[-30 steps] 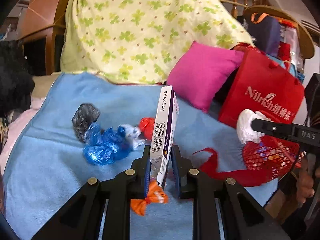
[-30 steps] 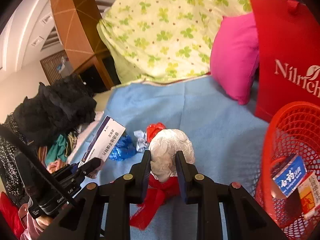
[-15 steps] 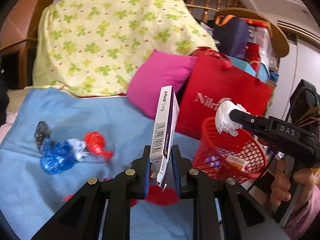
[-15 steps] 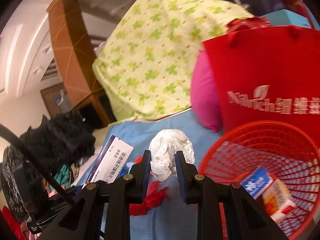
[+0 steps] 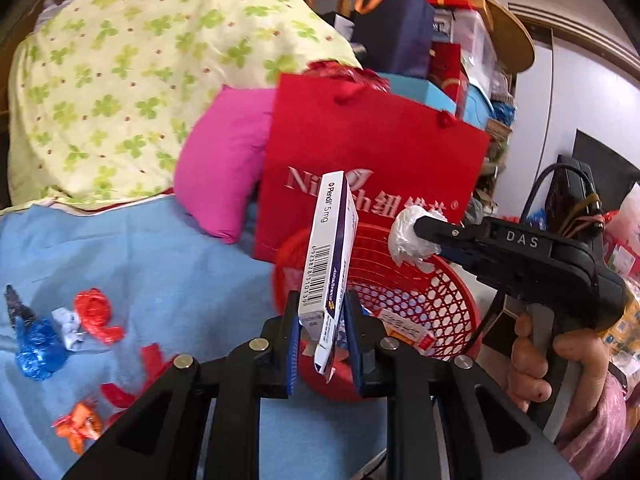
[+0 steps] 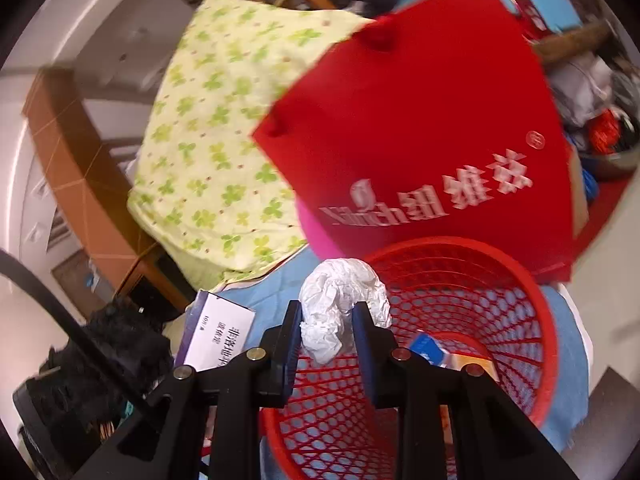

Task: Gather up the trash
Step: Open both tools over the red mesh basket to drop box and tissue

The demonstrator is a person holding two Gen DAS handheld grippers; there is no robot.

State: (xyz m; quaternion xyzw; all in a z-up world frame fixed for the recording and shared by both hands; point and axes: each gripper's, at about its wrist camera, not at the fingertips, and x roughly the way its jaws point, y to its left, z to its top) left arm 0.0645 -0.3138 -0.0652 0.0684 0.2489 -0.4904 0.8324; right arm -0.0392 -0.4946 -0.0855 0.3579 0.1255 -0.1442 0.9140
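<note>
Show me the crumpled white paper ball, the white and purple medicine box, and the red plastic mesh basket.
crumpled white paper ball [image 6: 340, 300], right wrist view, its front
white and purple medicine box [image 5: 330, 248], left wrist view, its narrow side
red plastic mesh basket [image 6: 500, 256], right wrist view, its far rim

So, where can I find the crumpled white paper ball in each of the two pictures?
Left wrist view: the crumpled white paper ball is right of centre, pinched in the right gripper above the red mesh basket.
Right wrist view: the ball is at lower centre, clamped between the gripper's own fingers, over the near rim of the basket.
Shared landmark: the red paper bag behind the basket.
</note>
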